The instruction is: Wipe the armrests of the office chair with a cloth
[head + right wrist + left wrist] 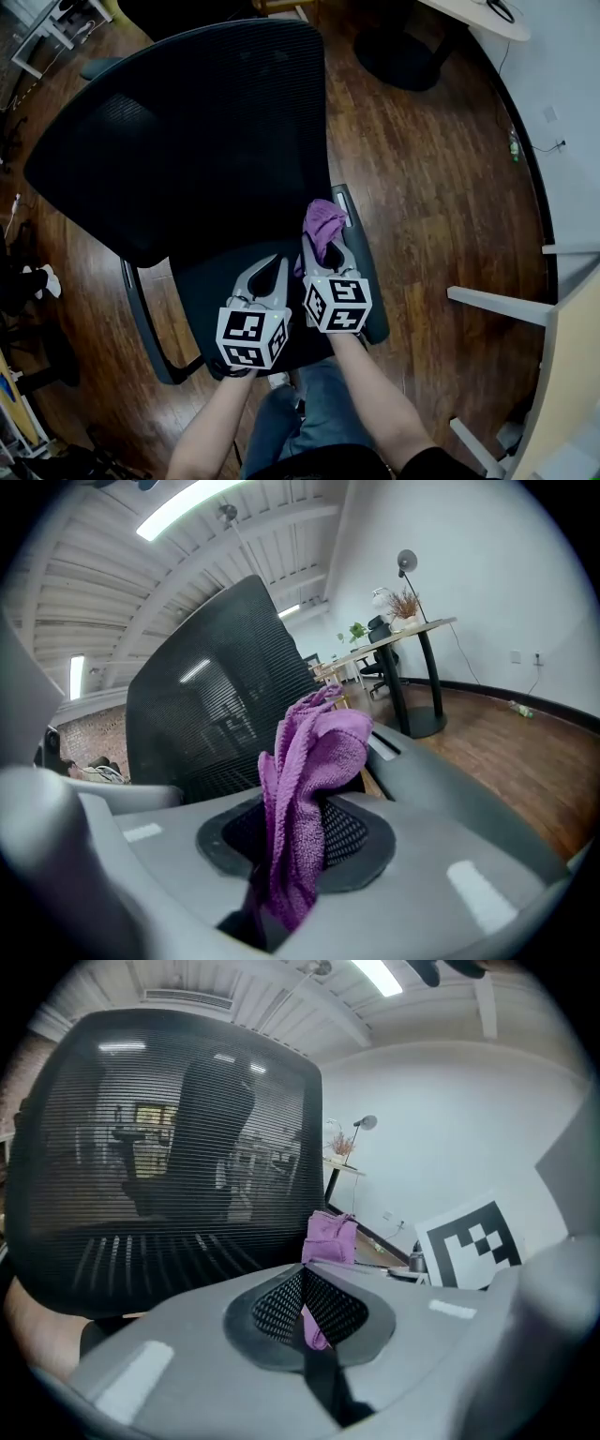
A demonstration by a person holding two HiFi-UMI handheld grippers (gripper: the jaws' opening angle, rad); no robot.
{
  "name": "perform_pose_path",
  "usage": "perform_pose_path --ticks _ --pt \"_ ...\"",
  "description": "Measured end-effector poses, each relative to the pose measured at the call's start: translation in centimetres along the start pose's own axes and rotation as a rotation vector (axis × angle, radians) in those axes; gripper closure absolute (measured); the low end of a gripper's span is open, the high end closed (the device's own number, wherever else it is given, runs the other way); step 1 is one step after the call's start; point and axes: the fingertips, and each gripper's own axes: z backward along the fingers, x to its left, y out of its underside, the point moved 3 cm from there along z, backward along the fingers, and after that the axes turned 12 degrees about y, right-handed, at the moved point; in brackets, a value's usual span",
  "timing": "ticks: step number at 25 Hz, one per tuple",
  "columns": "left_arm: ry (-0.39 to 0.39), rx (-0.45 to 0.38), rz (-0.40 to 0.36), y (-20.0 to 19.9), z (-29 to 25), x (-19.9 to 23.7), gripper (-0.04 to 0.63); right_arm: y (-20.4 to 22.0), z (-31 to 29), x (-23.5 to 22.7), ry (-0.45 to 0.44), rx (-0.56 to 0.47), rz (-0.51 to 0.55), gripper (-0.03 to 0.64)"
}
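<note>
Cloth [312, 780], purple and fleecy, is pinched in my right claw [324, 246]. The jaws are clenched on its middle, so one bunch stands up past the tips and a tail hangs down behind them. From the head view the cloth sits at the inner edge of the office chair's [187, 122] right armrest [368, 281], towards its back end. I can't tell whether the fabric is actually touching the pad.

My left claw [302, 1271] is just beside the right one, over the seat, with its tips pressed together. A thin purple sliver shows in the opening behind those tips, and I can't make out whether it is caught there or only seen through the gap. Both claws point toward the mesh backrest. The chair stands on a dark wood floor [441, 187].
</note>
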Motion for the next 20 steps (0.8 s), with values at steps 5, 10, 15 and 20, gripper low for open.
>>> perform_pose_path --ticks 5,10,15,20 --pt "0.040 0.013 -0.015 1.0 1.0 -1.2 0.591 1.4 2.6 -0.4 0.036 -0.009 0.012 0.522" --pt "0.086 0.029 -0.035 2.5 2.4 -2.6 0.591 2.7 5.5 -0.8 0.079 -0.026 0.003 0.523" --pt "0.132 0.037 -0.061 3.7 3.8 -4.5 0.591 4.3 8.6 -1.2 0.114 -0.040 0.007 0.522" --pt "0.175 0.043 -0.079 5.5 4.8 -6.2 0.591 6.1 11.4 -2.3 0.159 -0.056 0.004 0.522"
